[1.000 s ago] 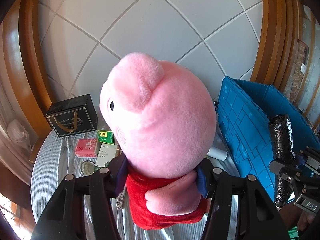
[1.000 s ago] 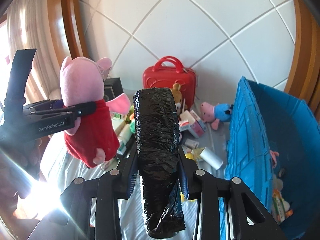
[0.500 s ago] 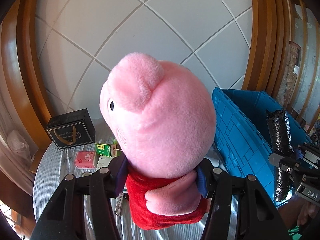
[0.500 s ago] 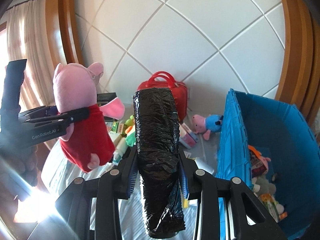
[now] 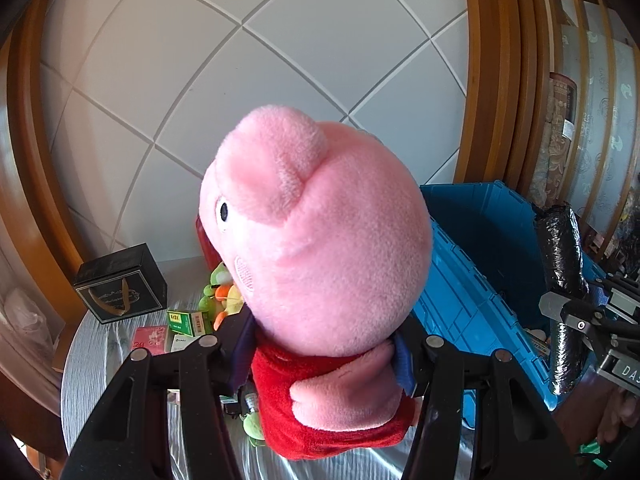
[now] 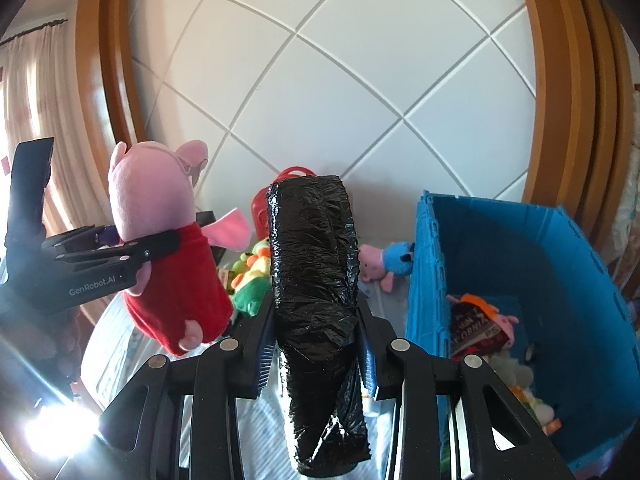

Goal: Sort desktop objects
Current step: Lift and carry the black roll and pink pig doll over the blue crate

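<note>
Pink plush pig in red dress point(image 5: 320, 264) is clamped by the left gripper point(image 5: 320, 356), black plastic-wrapped roll point(image 6: 316, 280) by the right gripper point(image 6: 316, 344); both should be carried above the blue plastic crate point(image 6: 520, 248) rim before release

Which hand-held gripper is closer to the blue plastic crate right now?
Right. The right hand-held gripper, holding the black plastic-wrapped roll, is beside the blue plastic crate; the left hand-held gripper is farther away.
</note>
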`<state>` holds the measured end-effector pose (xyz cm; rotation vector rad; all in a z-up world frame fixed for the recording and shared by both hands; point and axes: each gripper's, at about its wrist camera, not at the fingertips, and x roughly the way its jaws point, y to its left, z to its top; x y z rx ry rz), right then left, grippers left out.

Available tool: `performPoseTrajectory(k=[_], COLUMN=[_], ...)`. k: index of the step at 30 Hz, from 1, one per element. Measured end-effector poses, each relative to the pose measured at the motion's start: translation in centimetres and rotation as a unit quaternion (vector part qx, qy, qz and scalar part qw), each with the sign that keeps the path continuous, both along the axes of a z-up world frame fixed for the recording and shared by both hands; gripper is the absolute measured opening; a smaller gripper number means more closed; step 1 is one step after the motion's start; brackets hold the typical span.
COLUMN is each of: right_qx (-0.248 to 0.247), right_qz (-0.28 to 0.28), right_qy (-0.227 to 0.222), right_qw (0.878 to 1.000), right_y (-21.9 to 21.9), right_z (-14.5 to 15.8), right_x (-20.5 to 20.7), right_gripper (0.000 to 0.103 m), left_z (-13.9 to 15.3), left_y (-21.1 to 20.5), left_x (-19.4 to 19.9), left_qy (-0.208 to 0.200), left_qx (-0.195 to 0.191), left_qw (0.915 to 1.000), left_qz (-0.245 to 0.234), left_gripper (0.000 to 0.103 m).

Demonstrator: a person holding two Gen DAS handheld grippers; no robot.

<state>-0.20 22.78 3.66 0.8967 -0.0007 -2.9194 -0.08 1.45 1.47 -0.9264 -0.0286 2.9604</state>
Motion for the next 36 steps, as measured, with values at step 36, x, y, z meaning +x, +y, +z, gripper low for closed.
performPoseTrajectory(k=[36], right_qx=[-0.020], right_qz=[-0.142], right_qy=[0.018], right_qw=[0.989], right_y=[16.9], right_z=[2.6], right_x=[4.7], right_gripper=[0.035], left_z=[3.4], left_y=[21.1], left_x=[-7.7], left_qy=[0.009], left_qx=[-0.016], left_qw=[0.9837], left_qz=[-0.179], left_gripper=[0.055])
